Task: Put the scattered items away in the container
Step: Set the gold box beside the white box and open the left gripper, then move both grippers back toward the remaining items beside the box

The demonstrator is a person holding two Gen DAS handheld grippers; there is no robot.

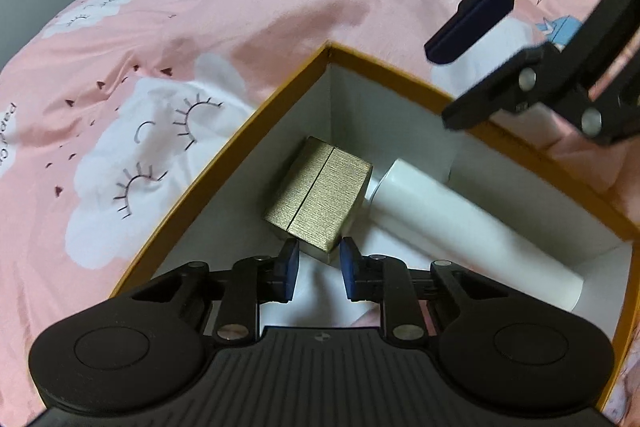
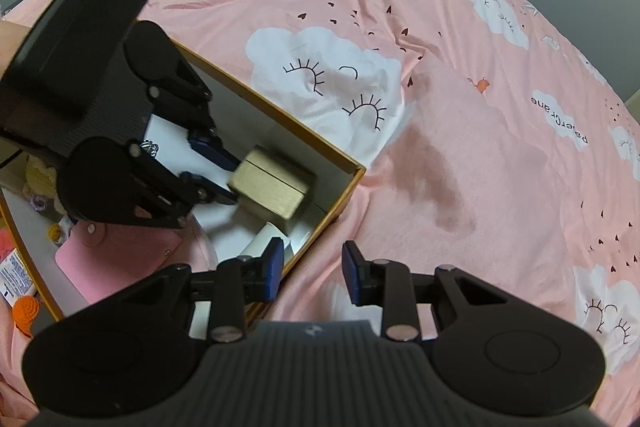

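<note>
Two tongs in view. Left tongs: spread, pads either side of the near corner of the gold box, not clearly pressing it; whether they touch cannot be told. Right tongs: spread, holding nothing, hanging over the container's near rim and the bedspread.

Gold box: brushed metallic finish with a lid seam; judged rigid, light, somewhat slick. Best taken across its two flat opposite sides, away from the seam. It sits in a corner of the container.

Container: orange-rimmed cardboard box, white inside, resting on the bed. Contents: gold box; white tube lying on its side, touching the gold box; pink pouch; small crocheted pieces, indistinct, at the far end.
</note>
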